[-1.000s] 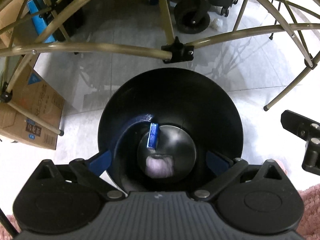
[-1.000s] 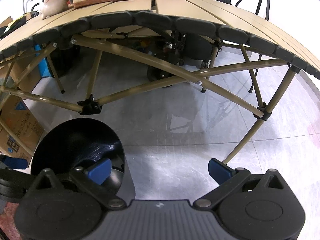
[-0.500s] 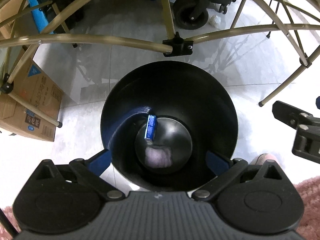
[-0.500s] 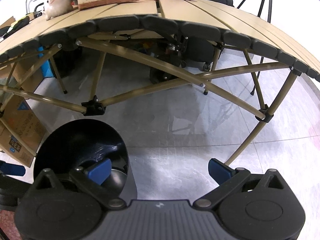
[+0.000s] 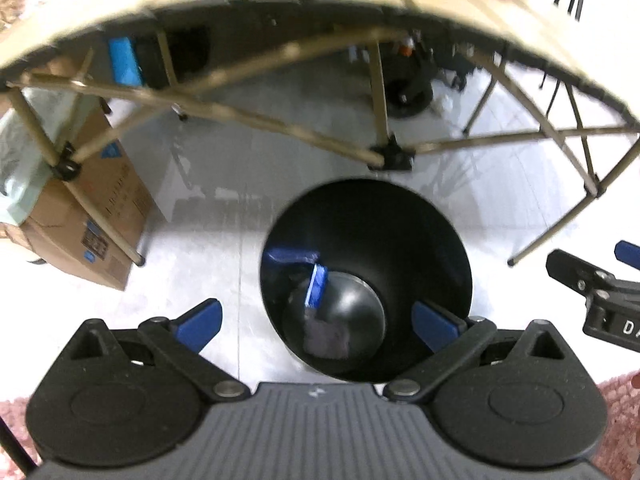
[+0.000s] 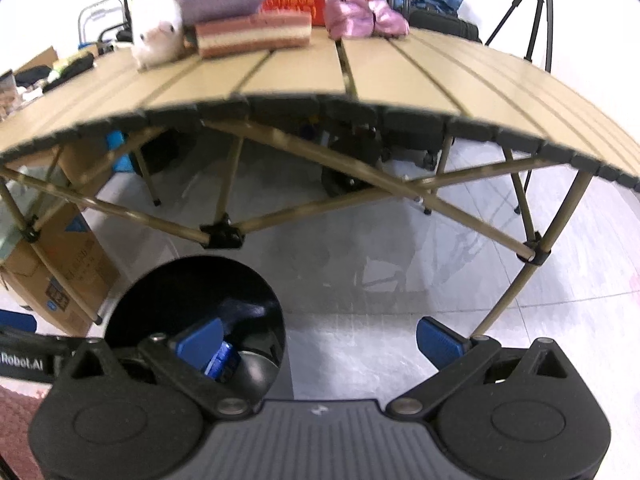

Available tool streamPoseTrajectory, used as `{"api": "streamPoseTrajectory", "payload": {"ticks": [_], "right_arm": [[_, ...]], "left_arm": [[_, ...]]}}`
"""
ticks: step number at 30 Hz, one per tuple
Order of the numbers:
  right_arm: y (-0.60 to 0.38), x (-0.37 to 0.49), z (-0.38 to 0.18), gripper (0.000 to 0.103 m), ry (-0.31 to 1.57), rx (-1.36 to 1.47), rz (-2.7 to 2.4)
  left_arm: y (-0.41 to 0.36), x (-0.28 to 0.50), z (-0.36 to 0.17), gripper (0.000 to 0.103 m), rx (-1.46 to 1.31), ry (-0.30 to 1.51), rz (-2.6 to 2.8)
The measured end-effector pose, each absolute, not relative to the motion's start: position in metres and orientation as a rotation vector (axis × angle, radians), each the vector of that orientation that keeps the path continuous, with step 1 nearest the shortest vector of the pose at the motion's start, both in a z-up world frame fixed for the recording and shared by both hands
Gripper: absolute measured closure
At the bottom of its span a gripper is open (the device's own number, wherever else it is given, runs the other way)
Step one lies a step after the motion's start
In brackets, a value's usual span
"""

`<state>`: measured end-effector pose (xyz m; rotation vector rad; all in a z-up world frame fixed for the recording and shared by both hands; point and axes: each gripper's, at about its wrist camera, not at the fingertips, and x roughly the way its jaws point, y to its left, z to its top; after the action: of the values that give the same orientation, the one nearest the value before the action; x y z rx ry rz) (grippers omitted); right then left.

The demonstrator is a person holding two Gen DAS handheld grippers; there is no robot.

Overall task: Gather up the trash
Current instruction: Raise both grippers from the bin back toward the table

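Note:
A black trash bin (image 5: 400,224) stands on the floor in front of a folding table. Inside it lie a blue wrapper (image 5: 316,286) and a pale crumpled tissue (image 5: 326,338). My left gripper (image 5: 316,322) is open and empty above the bin's near left rim. My right gripper (image 6: 318,338) is open and empty to the right of the bin (image 6: 176,296), where the blue wrapper (image 6: 222,362) also shows. The right gripper also shows at the right edge of the left wrist view (image 5: 600,292).
The tan slatted table (image 6: 360,76) carries a plush toy (image 6: 154,30), a striped sponge block (image 6: 254,34), a pink cloth (image 6: 360,14) and a red box. Its crossed legs (image 6: 222,236) stand behind the bin. A cardboard box (image 5: 84,208) is at left, a pink rug (image 5: 616,432) nearby.
Both grippers have risen and tilted up, so the tabletop comes into view. The left gripper has shifted left of the bin's centre. The trash in the bin has not moved.

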<state>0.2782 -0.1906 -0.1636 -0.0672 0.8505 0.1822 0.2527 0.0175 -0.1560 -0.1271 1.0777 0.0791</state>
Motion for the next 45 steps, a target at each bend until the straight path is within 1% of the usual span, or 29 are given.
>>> {"api": "streamPoseTrajectory", "payload": {"ticks": [7,14,22,27,33,37,45], "right_arm": [[-0.199,0.262,-0.129,0.000,0.782,0.035,0.285],[-0.204,0.246,-0.086,0.000,0.630,0.056,0.366],[-0.195,0.254,-0.039,0.000,0.441,0.042,0.400],[-0.187,0.270,-0.031,0.000,0.398,0.021,0.398],[-0.182,0.291,-0.028,0.000,0.351,0.021,0.375],[-0.174,0.306,-0.028,0.000,0.311,-0.034,0.372],[-0.160,0.352,-0.036,0.000,0.361,-0.038,0.364]], "left_arm": [[0.021,0.228,-0.111,0.000,-0.119,0.906,0.101],[0.019,0.220,-0.067,0.000,-0.106,0.756,0.131],[0.028,0.225,-0.022,0.000,-0.150,0.604,0.154],[0.033,0.240,-0.009,0.000,-0.188,0.546,0.160],[0.033,0.266,-0.003,0.000,-0.215,0.518,0.165],[0.035,0.280,-0.001,0.000,-0.205,0.492,0.173],[0.042,0.312,0.006,0.000,-0.185,0.470,0.183]]}}
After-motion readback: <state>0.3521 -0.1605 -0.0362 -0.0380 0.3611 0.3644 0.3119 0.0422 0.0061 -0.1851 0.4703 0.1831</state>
